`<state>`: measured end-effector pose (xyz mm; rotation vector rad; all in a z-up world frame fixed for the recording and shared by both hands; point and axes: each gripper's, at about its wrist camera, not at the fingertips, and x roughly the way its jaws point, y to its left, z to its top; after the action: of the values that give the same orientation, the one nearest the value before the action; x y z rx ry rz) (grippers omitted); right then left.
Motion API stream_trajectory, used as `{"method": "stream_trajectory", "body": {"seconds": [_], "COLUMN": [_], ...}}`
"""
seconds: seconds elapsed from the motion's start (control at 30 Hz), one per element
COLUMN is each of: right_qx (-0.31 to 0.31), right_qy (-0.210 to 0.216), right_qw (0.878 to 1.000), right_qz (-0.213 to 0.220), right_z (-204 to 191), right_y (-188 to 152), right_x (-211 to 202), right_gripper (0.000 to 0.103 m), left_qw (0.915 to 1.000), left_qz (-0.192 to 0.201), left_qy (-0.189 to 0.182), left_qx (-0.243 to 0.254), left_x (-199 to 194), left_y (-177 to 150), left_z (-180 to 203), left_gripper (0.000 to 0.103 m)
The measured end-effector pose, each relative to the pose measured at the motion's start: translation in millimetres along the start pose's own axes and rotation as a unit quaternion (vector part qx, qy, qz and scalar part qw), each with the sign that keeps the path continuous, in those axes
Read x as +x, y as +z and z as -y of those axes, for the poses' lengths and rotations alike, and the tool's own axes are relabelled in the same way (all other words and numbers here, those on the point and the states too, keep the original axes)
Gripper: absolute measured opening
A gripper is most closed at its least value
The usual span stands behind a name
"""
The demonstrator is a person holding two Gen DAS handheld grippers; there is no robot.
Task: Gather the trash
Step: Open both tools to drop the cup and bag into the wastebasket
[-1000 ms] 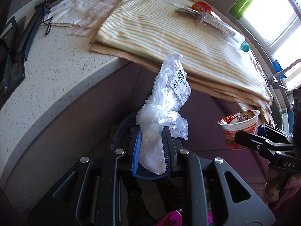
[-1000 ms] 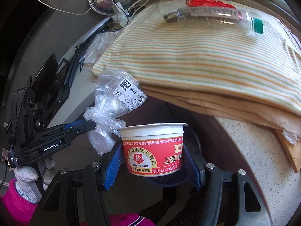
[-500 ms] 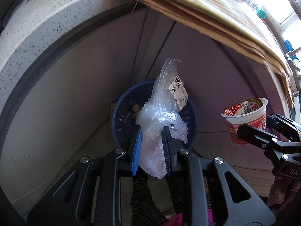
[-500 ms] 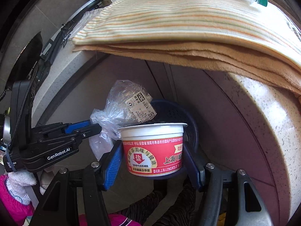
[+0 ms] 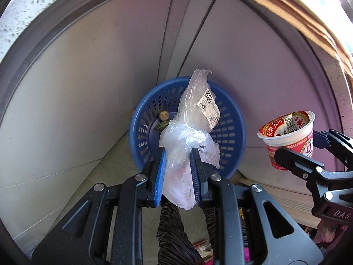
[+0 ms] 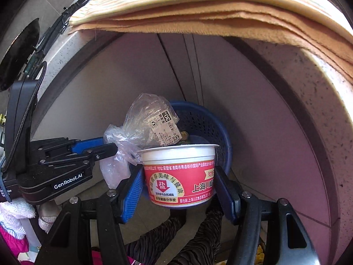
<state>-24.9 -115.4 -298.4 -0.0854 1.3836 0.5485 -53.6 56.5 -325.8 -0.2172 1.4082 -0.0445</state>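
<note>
Nearest to us in the left wrist view, our left gripper [image 5: 177, 152] has its blue-padded jaws pinched narrowly on a crumpled clear plastic bag [image 5: 189, 137], whose printed label faces the camera though its text is too small to read; the bag's lower end hangs below the pads and hides part of what lies behind. In the right wrist view, our right gripper [image 6: 178, 183] stands at a wider spread, its pads pressed against both sides of a red-and-white instant noodle cup [image 6: 179, 173]; the cup's inside is out of sight from that angle. Below both grippers we make out striped trouser legs [image 6: 198, 231], cut off by the frame's edge. Farther down, a blue perforated plastic basket [image 5: 229, 130] sits on the floor against the grey cabinet front [image 5: 92, 70], directly behind the bag and largely covered by bag and cup; a small roundish scrap [image 5: 163, 116] lies inside it, too small to identify. Farthest up, folded striped cloth [image 6: 198, 4] overhangs the speckled countertop [image 6: 320, 84] edge, cropped at the top.
</note>
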Motion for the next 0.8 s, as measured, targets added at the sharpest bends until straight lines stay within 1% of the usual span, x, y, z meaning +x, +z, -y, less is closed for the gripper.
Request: {"method": "stream_trajectory", "body": {"seconds": [0.2, 0.4, 0.5, 0.57, 0.6, 0.67, 0.7, 0.73, 0.8], "right_qx": [-0.005, -0.004, -0.002, -0.002, -0.002, -0.002, -0.003, -0.004, -0.005], "right_qy": [-0.005, -0.008, -0.009, -0.010, -0.010, -0.012, -0.012, -0.013, -0.014], "right_qw": [1.000, 1.000, 1.000, 1.000, 1.000, 1.000, 1.000, 1.000, 1.000], "right_qz": [-0.010, -0.015, -0.014, -0.014, -0.014, -0.012, -0.012, -0.011, -0.009], "right_z": [-8, -3, -1, 0, 0, 0, 0, 0, 0], "right_y": [6, 5, 6, 7, 7, 8, 8, 9, 9], "right_x": [11, 16, 17, 17, 16, 14, 13, 11, 9], "right_gripper": [0.065, 0.067, 0.066, 0.069, 0.073, 0.074, 0.074, 0.074, 0.074], "left_qw": [1.0000, 1.0000, 0.9999, 1.0000, 1.0000, 1.0000, 1.0000, 1.0000, 0.9999], "left_qz": [-0.003, -0.003, -0.003, -0.005, -0.004, -0.002, -0.001, -0.001, 0.002], "left_qy": [0.008, 0.008, 0.008, 0.006, 0.005, 0.007, 0.008, 0.009, 0.013], "left_qx": [-0.002, 0.002, 0.005, 0.003, 0.003, 0.003, 0.003, 0.003, 0.004], "left_x": [-1, 2, 2, 2, 2, 0, 0, 0, -2], "left_y": [1, 1, 1, 1, 1, 2, 2, 2, 2], "left_z": [6, 7, 7, 6, 6, 6, 5, 5, 4], "left_gripper": [0.021, 0.021, 0.027, 0.030, 0.032, 0.035, 0.039, 0.047, 0.051]}}
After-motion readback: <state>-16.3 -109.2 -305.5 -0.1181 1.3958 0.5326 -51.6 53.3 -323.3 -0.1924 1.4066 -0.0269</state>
